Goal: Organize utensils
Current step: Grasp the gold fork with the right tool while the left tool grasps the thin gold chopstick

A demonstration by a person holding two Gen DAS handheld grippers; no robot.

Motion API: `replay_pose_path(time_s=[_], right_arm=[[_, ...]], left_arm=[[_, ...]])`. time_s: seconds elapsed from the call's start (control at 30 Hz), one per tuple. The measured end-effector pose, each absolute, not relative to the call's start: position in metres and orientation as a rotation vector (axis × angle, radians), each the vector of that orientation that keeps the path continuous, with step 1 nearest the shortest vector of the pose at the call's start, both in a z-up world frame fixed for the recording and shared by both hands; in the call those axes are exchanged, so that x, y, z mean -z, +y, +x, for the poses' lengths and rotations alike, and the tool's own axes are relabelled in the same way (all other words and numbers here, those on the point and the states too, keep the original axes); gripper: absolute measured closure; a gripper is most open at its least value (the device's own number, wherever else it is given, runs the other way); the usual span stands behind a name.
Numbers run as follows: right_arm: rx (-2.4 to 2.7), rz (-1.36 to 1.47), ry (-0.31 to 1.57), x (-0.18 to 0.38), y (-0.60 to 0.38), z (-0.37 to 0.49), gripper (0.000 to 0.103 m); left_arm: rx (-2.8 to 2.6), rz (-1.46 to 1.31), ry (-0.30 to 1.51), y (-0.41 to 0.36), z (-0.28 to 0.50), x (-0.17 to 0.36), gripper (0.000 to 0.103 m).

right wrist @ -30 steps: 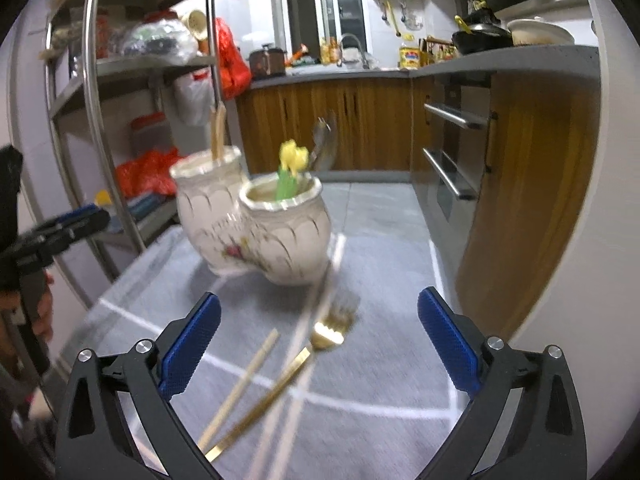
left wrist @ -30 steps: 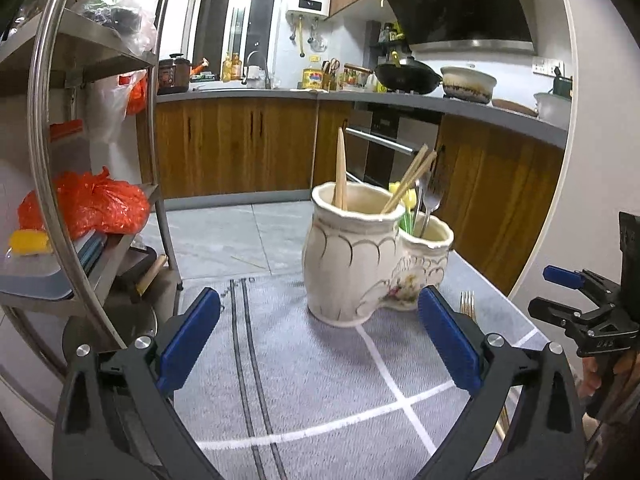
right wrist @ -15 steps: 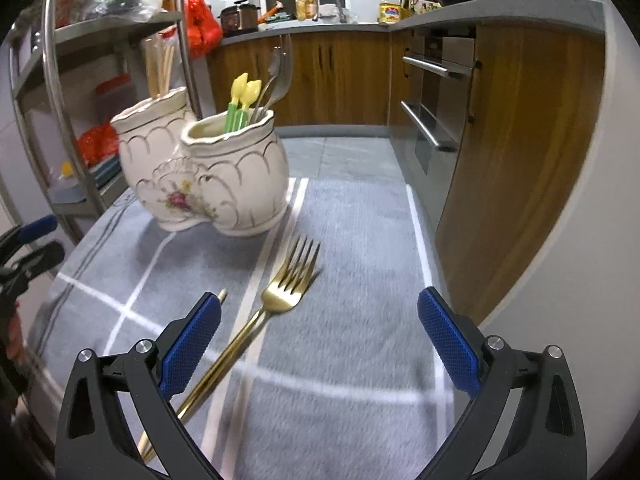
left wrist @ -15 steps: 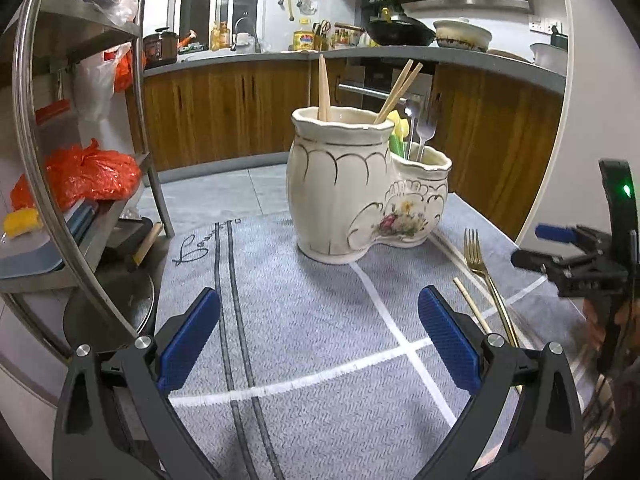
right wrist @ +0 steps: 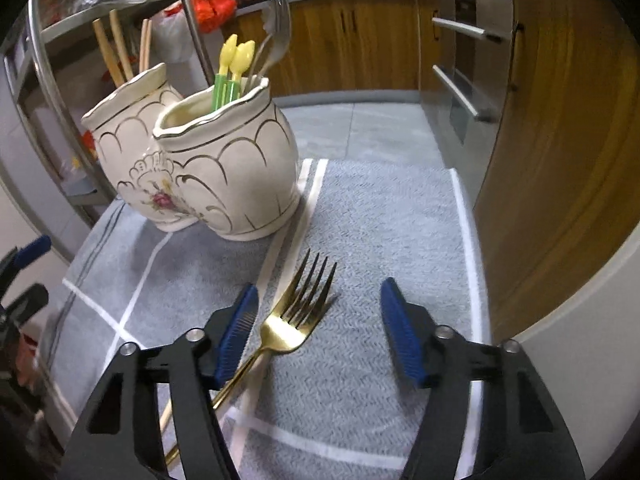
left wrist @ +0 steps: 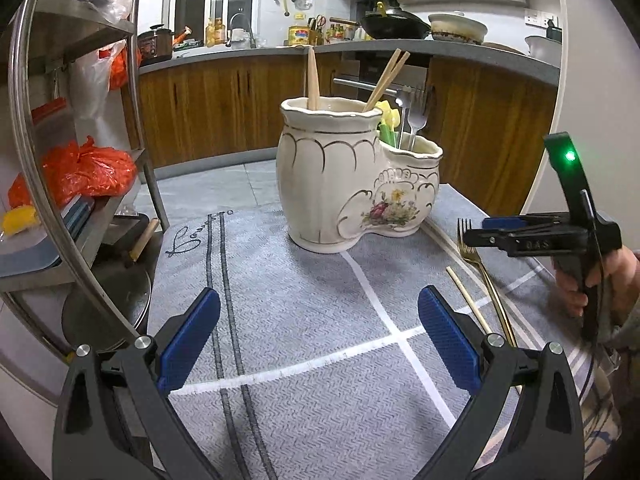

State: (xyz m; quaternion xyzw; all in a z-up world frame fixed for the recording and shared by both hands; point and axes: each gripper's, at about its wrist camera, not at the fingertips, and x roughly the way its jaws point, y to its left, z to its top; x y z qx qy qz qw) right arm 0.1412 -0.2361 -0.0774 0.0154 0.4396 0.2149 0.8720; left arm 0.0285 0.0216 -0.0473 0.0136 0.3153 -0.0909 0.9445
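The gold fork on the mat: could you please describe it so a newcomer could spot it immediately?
Find the cream two-pot ceramic holder on the grey mat. Just in front lies the gold fork, flat, tines toward the holder. Unlike the wooden chopstick beside it, it is shiny metal.

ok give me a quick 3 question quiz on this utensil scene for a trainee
1. True or false: the gold fork is already standing in the ceramic holder.
2. Multiple choice: what stands in the holder's taller compartment? A) wooden chopsticks B) knives C) nothing
3. Fill in: the right gripper is ____ and low over the gold fork on the grey mat.

Key:
1. False. It lies flat on the mat, beside a loose chopstick.
2. A. The chopsticks lean there; the shorter compartment holds silver forks and yellow-topped utensils.
3. Open. It grips nothing; the left gripper is open too.
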Motion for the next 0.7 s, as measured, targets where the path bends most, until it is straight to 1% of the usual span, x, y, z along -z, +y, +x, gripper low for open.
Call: replay_pose_path(time_s=[0.07, 0.13, 0.23, 0.27, 0.3, 0.37, 0.43, 0.7], right_arm=[[-0.469, 0.047, 0.934, 0.08, -0.235, 0.146, 0.059], [-0.487, 0.051, 0.939, 0.08, -0.232, 0.15, 0.066], [-0.511, 0.067, 0.946, 0.083, -0.231, 0.155, 0.074], [-0.514, 0.071, 0.946, 0.083, -0.232, 0.156, 0.08], [-0.519, 0.076, 0.943, 0.082, -0.232, 0.156, 0.081], [-0.529, 0.079, 0.929, 0.077, -0.234, 0.154, 0.092], [-0.54, 0.079, 0.903, 0.07, -0.236, 0.148, 0.099], [-0.551, 0.098, 0.792, 0.037, -0.263, 0.115, 0.099]], left_arm=[[0.187, 0.027, 0.644, 0.02, 0.027, 0.047, 0.006], [0.192, 0.028, 0.644, 0.019, 0.026, 0.047, 0.006], [0.202, 0.033, 0.647, 0.014, 0.026, 0.047, 0.006], [0.208, 0.034, 0.649, 0.012, 0.026, 0.047, 0.006], [0.214, 0.036, 0.651, 0.01, 0.026, 0.047, 0.006], [0.226, 0.048, 0.654, 0.002, 0.027, 0.046, 0.006], [0.24, 0.054, 0.661, -0.007, 0.028, 0.046, 0.006], [0.283, 0.055, 0.752, -0.046, 0.036, 0.062, 0.006]])
